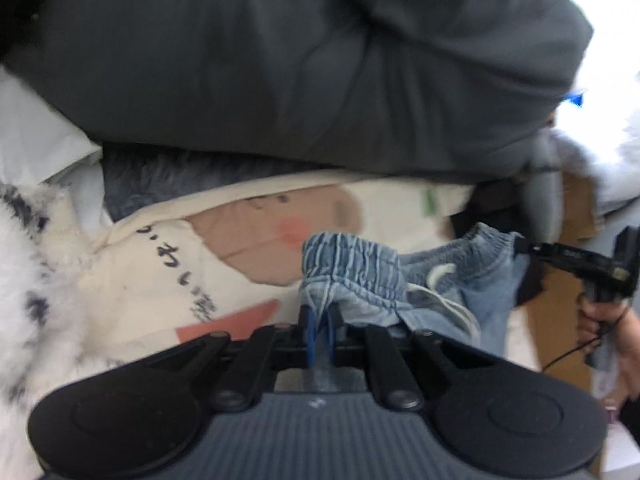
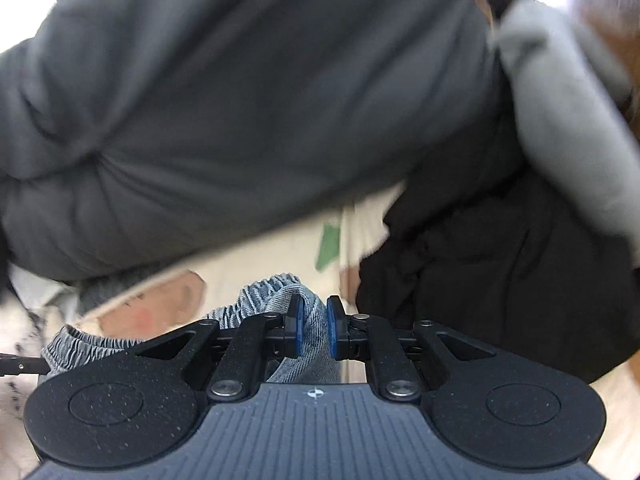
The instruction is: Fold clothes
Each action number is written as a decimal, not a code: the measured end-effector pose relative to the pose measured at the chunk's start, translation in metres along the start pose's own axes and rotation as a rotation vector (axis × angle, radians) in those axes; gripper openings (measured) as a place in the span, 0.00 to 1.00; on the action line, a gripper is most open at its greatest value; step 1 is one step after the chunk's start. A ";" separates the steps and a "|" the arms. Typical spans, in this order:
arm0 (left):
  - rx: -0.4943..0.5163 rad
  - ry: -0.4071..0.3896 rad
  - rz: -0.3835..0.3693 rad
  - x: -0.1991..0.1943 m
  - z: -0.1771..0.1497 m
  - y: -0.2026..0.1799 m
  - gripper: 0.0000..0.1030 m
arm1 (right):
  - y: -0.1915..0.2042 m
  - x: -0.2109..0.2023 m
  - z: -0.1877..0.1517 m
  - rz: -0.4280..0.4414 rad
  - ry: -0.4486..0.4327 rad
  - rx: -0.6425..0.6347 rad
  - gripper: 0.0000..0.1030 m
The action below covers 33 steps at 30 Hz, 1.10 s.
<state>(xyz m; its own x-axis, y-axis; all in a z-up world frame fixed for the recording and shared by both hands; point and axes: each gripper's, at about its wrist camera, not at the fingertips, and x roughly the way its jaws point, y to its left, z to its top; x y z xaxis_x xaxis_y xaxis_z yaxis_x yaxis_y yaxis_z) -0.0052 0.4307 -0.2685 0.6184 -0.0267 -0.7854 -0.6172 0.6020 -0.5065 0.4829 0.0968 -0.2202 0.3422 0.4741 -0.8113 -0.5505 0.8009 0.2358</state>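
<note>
The left gripper (image 1: 320, 322) is clenched on the elastic waistband of a pair of light blue denim shorts (image 1: 360, 276), its blue pads (image 1: 311, 332) pressed close with only a thin fold of cloth between them. In the left wrist view the shorts hang stretched toward the right, where the right gripper (image 1: 524, 247) pinches the far end of the same waistband; a white drawstring (image 1: 440, 276) dangles near the middle. A hand (image 1: 600, 320) grips that tool's handle at the frame's right edge, partly cut off, with a thin black cable trailing below it. Behind the shorts lies a cream fabric printed with dark script and pink shapes (image 1: 192, 264), and to the left a white fluffy item with dark flecks (image 1: 28, 264), blurred. A large dark grey padded garment (image 1: 300, 72) fills the upper half and hides whatever is beneath it. The background at far right is overexposed and hard to make out.

In the right wrist view the right gripper (image 2: 314, 330) holds a bunched fold of the denim shorts (image 2: 272, 292) between its blue pads (image 2: 333, 332), the jaws closed onto the thick cloth. The waistband runs off to the lower left, where a black fingertip of the other tool (image 2: 20, 364) just enters the frame. The dark grey padded garment (image 2: 240, 100) again covers most of the view, blurred. A black cloth (image 2: 500, 272) lies to the right, with a light grey cloth (image 2: 560, 100) above it.
</note>
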 end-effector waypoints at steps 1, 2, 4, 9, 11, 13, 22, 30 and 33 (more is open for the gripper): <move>0.001 0.008 0.025 0.009 0.002 0.001 0.07 | -0.005 0.012 -0.003 0.004 0.015 0.007 0.11; -0.010 0.018 0.046 0.014 0.003 0.003 0.09 | -0.009 0.018 -0.004 0.011 0.025 0.014 0.11; -0.028 0.045 0.078 0.022 0.006 0.006 0.12 | -0.016 0.022 -0.006 0.032 0.041 0.039 0.11; -0.038 0.030 0.117 0.016 0.005 0.005 0.29 | -0.031 0.031 -0.010 0.084 0.082 0.098 0.15; -0.063 0.015 0.101 0.013 0.005 0.008 0.35 | -0.032 0.029 -0.009 0.093 0.100 0.107 0.16; -0.069 0.000 0.099 0.013 0.006 0.011 0.39 | -0.033 0.030 -0.007 0.096 0.123 0.110 0.19; -0.115 -0.006 0.038 0.035 0.020 0.028 0.51 | -0.026 0.036 0.001 0.087 0.178 0.223 0.49; -0.156 0.056 0.005 0.068 0.004 0.040 0.51 | -0.012 0.054 -0.002 -0.003 0.254 0.200 0.49; -0.127 0.083 0.002 0.081 0.001 0.037 0.51 | -0.014 0.057 -0.003 -0.008 0.299 0.197 0.49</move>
<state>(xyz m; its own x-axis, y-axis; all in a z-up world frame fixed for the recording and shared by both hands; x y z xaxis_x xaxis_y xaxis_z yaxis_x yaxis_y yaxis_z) 0.0226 0.4517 -0.3509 0.5778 -0.0945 -0.8107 -0.6783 0.4968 -0.5413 0.5073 0.1117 -0.2715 0.0917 0.3625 -0.9275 -0.3811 0.8733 0.3036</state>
